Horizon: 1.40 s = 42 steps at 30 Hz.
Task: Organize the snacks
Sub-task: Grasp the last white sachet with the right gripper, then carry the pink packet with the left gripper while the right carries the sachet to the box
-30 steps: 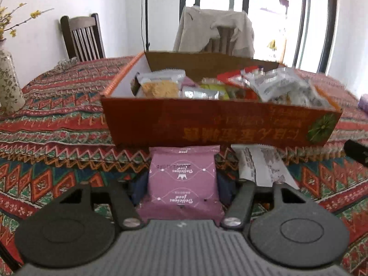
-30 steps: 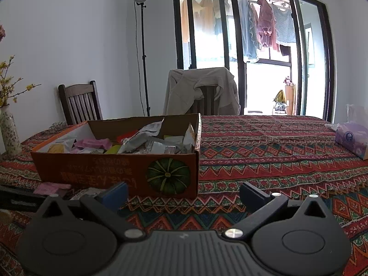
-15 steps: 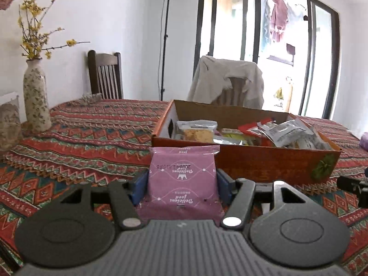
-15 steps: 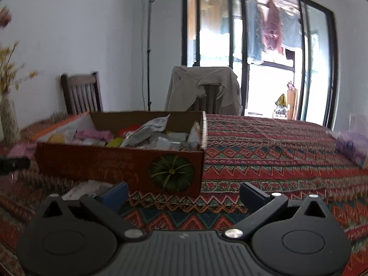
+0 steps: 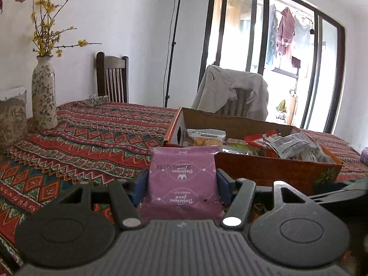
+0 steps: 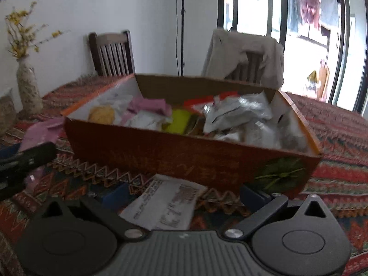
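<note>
- Lettering on the purple snack packet [image 5: 182, 179] reads "Delicious food" under a small crown, upside down from here, with a stamped date code that looks like 2026 followed by digits I cannot make out.
- The left gripper [image 5: 181, 184] has its blue pads pressed on both sides of that packet, holding it clear of the patterned tablecloth [image 5: 92, 138], just short of the box's left corner.
- The orange cardboard box [image 6: 184, 154] carries a line of pale characters, blurred past reading, and a green pumpkin picture [image 6: 283, 172] at its right end; mixed snack packs fill it.
- A white packet [image 6: 165, 204] with dark print, too smeared to read, lies flat on the cloth against the box's front wall.
- The right gripper [image 6: 184, 195] hangs over that white packet with its jaws spread wide, gripping nothing.
</note>
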Each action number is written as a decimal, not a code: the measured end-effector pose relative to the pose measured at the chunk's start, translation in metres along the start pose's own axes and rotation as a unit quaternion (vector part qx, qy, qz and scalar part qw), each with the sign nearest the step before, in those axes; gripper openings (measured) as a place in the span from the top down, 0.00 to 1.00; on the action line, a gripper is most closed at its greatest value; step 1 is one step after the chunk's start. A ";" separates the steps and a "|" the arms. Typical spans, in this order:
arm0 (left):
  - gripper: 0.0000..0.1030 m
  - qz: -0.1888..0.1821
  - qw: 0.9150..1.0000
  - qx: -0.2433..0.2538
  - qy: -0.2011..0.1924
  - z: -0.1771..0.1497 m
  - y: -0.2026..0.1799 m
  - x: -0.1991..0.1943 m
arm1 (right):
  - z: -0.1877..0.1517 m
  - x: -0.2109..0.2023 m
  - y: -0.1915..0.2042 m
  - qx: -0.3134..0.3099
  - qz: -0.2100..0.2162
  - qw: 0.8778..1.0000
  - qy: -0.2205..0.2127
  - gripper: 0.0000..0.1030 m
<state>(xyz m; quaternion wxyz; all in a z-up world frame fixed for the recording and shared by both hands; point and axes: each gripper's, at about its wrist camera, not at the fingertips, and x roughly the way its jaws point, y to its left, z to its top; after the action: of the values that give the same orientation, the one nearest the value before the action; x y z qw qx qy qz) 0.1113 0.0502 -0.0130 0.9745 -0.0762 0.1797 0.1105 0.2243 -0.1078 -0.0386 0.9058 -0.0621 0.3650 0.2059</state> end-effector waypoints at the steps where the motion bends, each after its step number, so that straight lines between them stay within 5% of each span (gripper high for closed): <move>1: 0.39 0.000 1.000 0.000 0.000 0.000 0.000 0.000 | -0.001 0.006 0.001 0.005 0.001 1.000 0.010 0.00; 6: 0.39 -0.002 1.000 0.003 -0.003 0.000 0.001 0.000 | -0.013 0.013 0.002 0.007 -0.010 1.000 0.029 0.07; 8: 0.39 -0.004 1.000 0.003 -0.004 -0.001 0.001 0.000 | -0.017 0.006 0.002 0.000 0.000 1.000 0.020 0.20; 10: 0.39 -0.004 1.000 0.004 -0.002 -0.001 0.001 0.001 | -0.022 -0.003 -0.001 -0.007 0.009 1.000 0.009 0.53; 13: 0.39 -0.003 1.000 0.002 0.002 -0.001 0.002 0.003 | -0.027 -0.015 -0.004 -0.015 0.025 1.000 -0.005 0.61; 26: 0.39 -0.006 1.000 0.007 -0.003 -0.001 -0.001 0.001 | -0.034 -0.083 -0.038 0.007 0.030 0.994 -0.101 0.63; 34: 0.39 -0.035 0.999 0.014 -0.014 0.021 -0.022 -0.010 | 0.002 -0.094 -0.057 0.015 0.013 0.988 -0.156 0.63; 42: 0.39 -0.041 0.996 0.025 -0.070 0.071 -0.054 -0.004 | 0.047 -0.082 -0.059 0.016 -0.004 0.979 -0.205 0.63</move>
<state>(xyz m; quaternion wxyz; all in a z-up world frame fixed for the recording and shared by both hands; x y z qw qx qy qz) 0.1444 0.0108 0.0599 0.9901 -0.0511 0.1103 0.0708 0.2258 -0.1759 0.0501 0.9632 -0.0052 0.1744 0.2045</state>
